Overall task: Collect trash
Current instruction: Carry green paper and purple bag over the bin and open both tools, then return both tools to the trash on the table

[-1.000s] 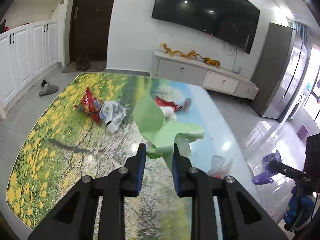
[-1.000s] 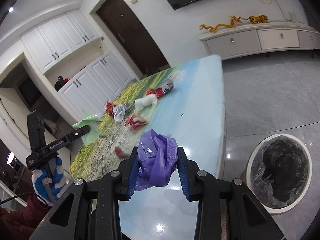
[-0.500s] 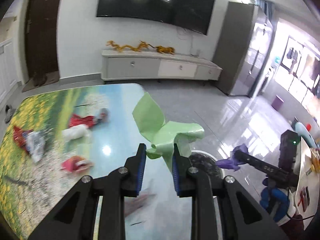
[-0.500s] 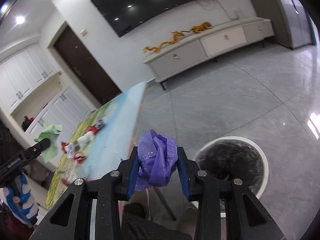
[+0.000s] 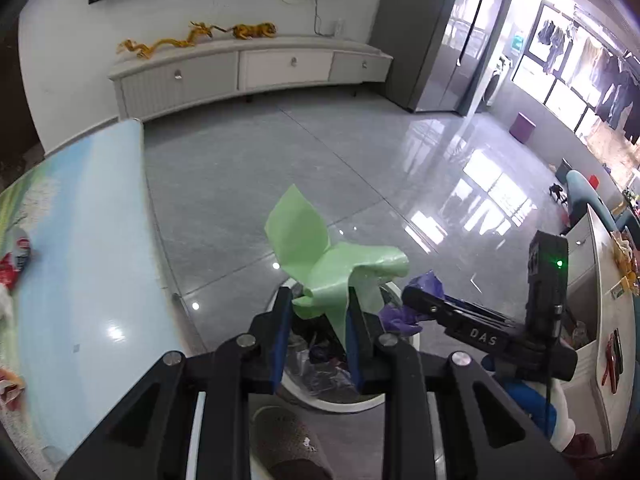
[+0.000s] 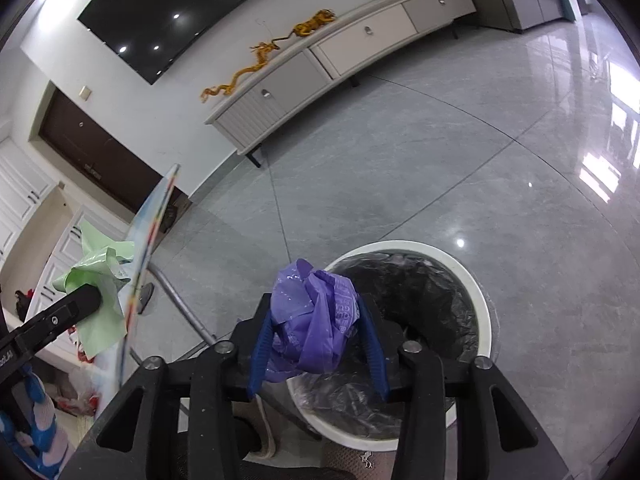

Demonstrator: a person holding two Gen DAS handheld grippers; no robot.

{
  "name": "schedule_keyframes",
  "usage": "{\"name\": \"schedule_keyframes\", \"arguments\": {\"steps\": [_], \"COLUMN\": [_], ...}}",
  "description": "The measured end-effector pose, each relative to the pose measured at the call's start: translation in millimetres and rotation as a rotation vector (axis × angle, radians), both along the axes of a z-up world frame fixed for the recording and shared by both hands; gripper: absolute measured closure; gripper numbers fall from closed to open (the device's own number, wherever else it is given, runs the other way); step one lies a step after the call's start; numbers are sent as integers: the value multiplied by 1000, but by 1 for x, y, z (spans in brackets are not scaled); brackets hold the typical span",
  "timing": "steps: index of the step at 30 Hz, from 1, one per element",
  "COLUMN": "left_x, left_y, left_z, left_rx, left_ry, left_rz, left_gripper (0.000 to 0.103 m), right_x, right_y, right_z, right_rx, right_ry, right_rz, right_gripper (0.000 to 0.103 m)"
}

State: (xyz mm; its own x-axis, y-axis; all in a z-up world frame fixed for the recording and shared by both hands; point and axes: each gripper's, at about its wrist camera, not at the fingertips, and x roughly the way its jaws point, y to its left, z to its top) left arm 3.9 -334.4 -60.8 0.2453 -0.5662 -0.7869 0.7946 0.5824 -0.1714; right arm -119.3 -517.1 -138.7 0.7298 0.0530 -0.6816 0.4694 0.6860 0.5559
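Left gripper [image 5: 316, 312] is clamped tight on a crumpled green plastic bag [image 5: 332, 260], most of which sticks up and out past the fingertips. It hangs above the near rim of a white round trash bin [image 6: 476, 288] lined with a black bag, standing on the grey tile floor [image 5: 260, 168] just beside the table [image 5: 88, 240] edge.

Right gripper [image 6: 316, 332] hovers over the same bin with a wadded purple plastic bag [image 6: 312, 320] between its blue fingers [image 6: 260, 344]; jaws are opening. The wad seems to touch the left pad, and a gap shows at the right one, though the fisheye makes contact hard to judge.

Red and white wrappers [image 5: 12, 260] lie on the tabletop at the left edge, blurred. A slippered foot [image 5: 280, 440] shows below the left gripper.
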Motion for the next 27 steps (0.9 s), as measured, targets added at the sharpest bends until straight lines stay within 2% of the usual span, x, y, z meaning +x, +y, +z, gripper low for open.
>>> {"name": "schedule_keyframes", "arguments": {"steps": [2, 4, 6, 7, 11, 17, 27], "left_x": [-1, -3, -6, -6, -7, -11, -22], "left_y": [-13, -26, -36, -40, -45, -36, 4], "left_z": [-8, -15, -20, -21, -24, -13, 20], "left_rx": [9, 8, 7, 11, 14, 21, 21], "left_ry": [21, 47, 56, 55, 73, 30, -116], "left_rz": [-20, -40, -51, -51, -53, -40, 74], "left_gripper": [75, 67, 53, 51, 51, 51, 50], "right_x": [-1, -6, -12, -15, -25, -33, -36], "right_y": [-7, -12, -19, -22, -28, -28, -8], "right_z": [-8, -13, -18, -19, -20, -7, 23], "right_rx": [11, 32, 50, 54, 64, 35, -21], "right_ry": [17, 27, 34, 40, 49, 43, 19], "right_rz": [-27, -53, -77, -86, -111, -126, -107], "right_gripper": [55, 51, 51, 50, 49, 48, 44]}}
